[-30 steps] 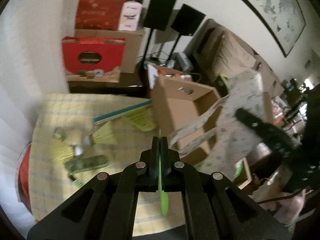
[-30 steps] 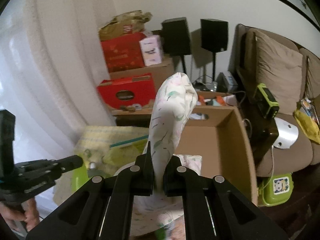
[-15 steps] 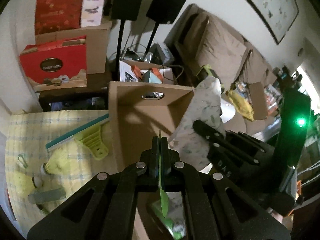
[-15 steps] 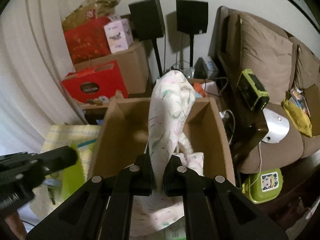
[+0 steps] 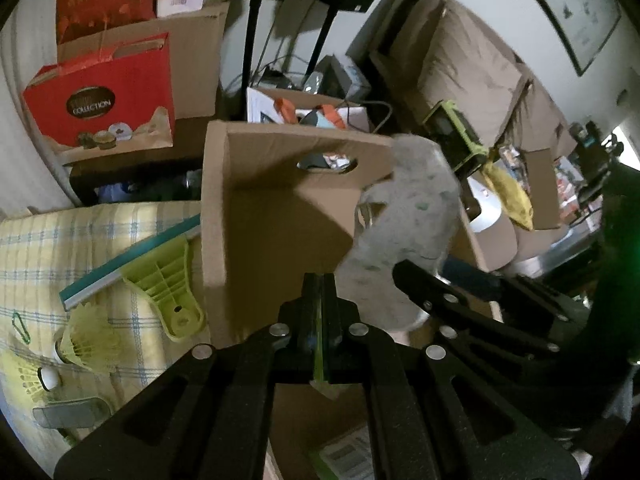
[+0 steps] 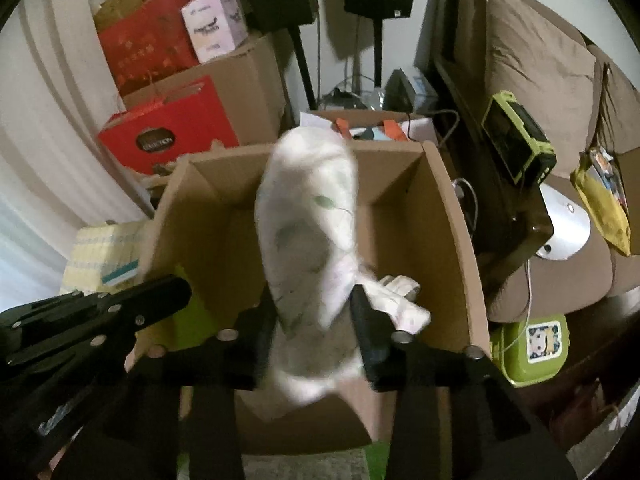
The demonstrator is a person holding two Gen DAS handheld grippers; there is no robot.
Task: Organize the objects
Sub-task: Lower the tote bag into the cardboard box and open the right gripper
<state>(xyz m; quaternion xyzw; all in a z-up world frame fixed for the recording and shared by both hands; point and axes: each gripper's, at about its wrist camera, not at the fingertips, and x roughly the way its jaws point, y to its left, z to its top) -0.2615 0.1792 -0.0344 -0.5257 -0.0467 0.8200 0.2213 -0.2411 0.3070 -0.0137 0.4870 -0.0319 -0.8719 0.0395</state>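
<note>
An open cardboard box (image 5: 276, 216) (image 6: 448, 240) stands below both grippers. My left gripper (image 5: 319, 292) is shut on a thin flat green piece (image 5: 320, 356), held over the box's near left side. In the right wrist view the left gripper (image 6: 172, 292) enters from the left with the green piece (image 6: 196, 320) under it. My right gripper (image 6: 314, 320) hangs over the box's middle with its jaws opening. A white floral cloth bag (image 6: 308, 216) (image 5: 404, 232) stands blurred between the spread fingers, its straps (image 6: 400, 292) drooping into the box.
Left of the box lies a yellow checked cloth (image 5: 60, 232) with a green squeegee (image 5: 160, 276) and shuttlecocks (image 5: 88, 340). Red gift boxes (image 5: 100, 96) and speaker stands (image 6: 300, 60) are behind. A brown sofa (image 6: 540, 80) and a green lunch box (image 6: 532, 348) are to the right.
Both grippers have come down over the cardboard box. The right jaws, shut on the cloth bag before, now stand apart and the bag blurs. The left stays shut on the green piece.
</note>
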